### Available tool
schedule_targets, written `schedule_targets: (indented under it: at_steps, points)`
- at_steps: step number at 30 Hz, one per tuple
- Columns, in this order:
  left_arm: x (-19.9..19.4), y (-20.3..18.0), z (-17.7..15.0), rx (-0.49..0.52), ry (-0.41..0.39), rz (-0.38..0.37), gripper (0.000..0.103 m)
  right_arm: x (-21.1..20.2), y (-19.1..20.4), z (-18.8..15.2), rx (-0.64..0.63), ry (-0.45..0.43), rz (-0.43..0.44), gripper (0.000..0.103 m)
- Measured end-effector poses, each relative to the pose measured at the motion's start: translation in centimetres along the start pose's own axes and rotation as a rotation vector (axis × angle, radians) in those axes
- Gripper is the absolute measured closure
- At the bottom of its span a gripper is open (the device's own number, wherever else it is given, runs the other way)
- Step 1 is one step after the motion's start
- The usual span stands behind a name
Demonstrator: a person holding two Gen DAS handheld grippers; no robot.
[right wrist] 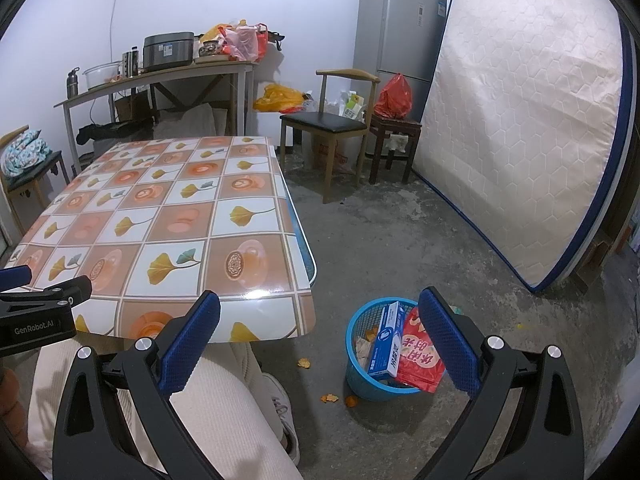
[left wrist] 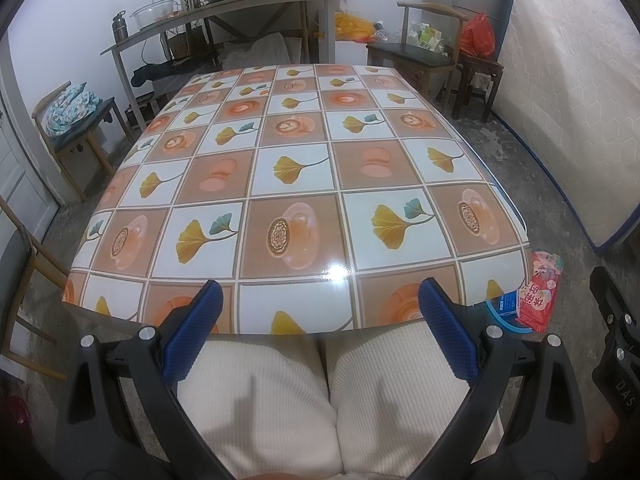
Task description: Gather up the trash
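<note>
A blue mesh waste basket point(right wrist: 362, 384) stands on the floor right of the table. In it lean a blue and white box point(right wrist: 386, 344) and a red snack bag point(right wrist: 418, 356), with crumpled scraps below. The left wrist view shows the same red bag point(left wrist: 540, 292) and box point(left wrist: 506, 306) past the table's right corner. My left gripper point(left wrist: 320, 304) is open over the person's lap at the near table edge, holding nothing. My right gripper point(right wrist: 320, 312) is open and empty, low between the table corner and the basket. The patterned tablecloth point(left wrist: 296, 168) carries no loose items.
Orange crumbs point(right wrist: 330, 398) lie on the concrete floor beside the basket. A mattress point(right wrist: 520, 120) leans on the right wall, with a fridge point(right wrist: 396, 28), a wooden chair point(right wrist: 328, 128) and a stool behind the table. A cluttered side table point(left wrist: 224, 12) stands at the back; another chair point(left wrist: 76, 120) is left.
</note>
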State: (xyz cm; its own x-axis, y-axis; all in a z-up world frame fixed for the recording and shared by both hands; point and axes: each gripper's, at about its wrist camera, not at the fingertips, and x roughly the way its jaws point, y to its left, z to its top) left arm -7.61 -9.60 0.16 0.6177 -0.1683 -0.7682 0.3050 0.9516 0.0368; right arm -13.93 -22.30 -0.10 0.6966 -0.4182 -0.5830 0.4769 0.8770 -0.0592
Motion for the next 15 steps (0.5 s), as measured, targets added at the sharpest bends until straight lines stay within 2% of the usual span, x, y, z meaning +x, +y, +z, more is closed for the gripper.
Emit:
schedule_targets:
  at_steps: [15]
  points:
    - [-0.01, 0.01, 0.01, -0.001, 0.001, -0.001, 0.009, -0.03, 0.04, 0.06, 0.0, 0.001, 0.0, 0.006]
